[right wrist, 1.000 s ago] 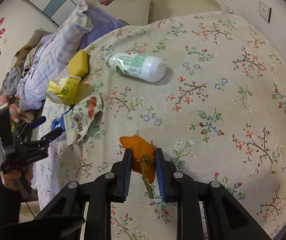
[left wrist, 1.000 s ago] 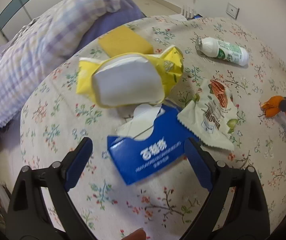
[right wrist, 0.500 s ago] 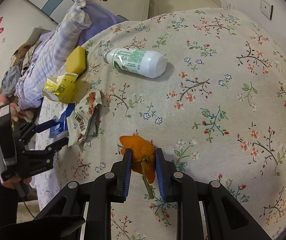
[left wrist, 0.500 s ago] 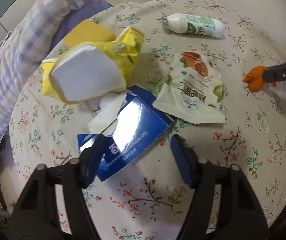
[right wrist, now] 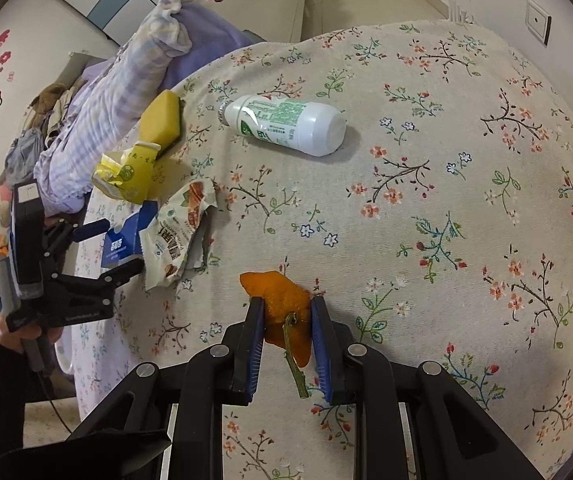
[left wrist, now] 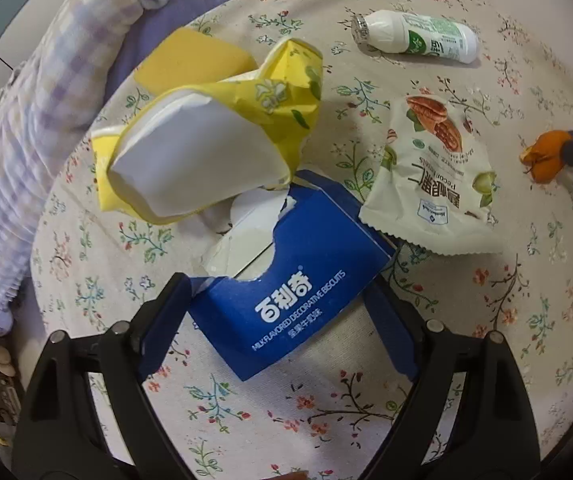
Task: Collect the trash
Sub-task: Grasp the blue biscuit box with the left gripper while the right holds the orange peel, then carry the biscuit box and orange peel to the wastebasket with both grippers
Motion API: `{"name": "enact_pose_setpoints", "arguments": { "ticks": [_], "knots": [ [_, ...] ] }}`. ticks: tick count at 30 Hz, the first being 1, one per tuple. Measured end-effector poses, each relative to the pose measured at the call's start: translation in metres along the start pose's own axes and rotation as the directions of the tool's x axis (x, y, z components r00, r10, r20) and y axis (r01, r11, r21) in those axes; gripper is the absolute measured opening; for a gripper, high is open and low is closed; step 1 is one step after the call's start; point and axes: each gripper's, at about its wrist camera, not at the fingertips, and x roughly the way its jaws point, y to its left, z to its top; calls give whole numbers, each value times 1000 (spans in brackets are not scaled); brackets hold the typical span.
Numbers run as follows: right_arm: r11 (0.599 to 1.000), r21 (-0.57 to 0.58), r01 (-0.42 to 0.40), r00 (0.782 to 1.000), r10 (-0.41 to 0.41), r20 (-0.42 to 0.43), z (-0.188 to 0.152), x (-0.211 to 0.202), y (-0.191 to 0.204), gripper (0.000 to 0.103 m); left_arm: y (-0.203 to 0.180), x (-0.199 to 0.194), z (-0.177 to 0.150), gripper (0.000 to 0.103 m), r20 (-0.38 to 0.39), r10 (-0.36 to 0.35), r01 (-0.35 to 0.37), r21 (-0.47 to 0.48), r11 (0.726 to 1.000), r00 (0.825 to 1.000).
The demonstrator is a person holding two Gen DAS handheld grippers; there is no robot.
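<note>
While the right gripper (right wrist: 287,334) clamps an orange peel (right wrist: 282,308) just above the flowered cloth (right wrist: 466,220), the left gripper (left wrist: 278,312) straddles a torn blue biscuit box (left wrist: 302,300), fingers wide and seemingly touching its sides. At one o'clock beyond the box lies a nut bag (left wrist: 434,176); at eleven, a yellow wrapper (left wrist: 206,140); farthest, a white bottle (left wrist: 418,36).

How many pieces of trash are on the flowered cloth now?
5: the blue biscuit box between the left gripper's open fingers, yellow wrapper behind it, nut bag, white bottle, and orange peel pinched by the right gripper. Others may be hidden.
</note>
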Motion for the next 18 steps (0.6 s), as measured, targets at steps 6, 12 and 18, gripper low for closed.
{"name": "enact_pose_setpoints", "arguments": {
  "ticks": [6, 12, 18],
  "knots": [
    [1000, 5, 3, 1000, -3, -1, 2, 2, -1, 23, -6, -8, -11, 58, 28, -90, 90, -22, 996, 996],
    [1000, -13, -10, 1000, 10, 3, 0, 0, 9, 23, -22, -24, -34, 42, 35, -119, 122, -146, 982, 992],
    [999, -45, -30, 999, 30, 20, -7, -11, 24, 23, -24, -51, -78, 42, 72, -106, 125, -357, 926, 992]
  ]
}}
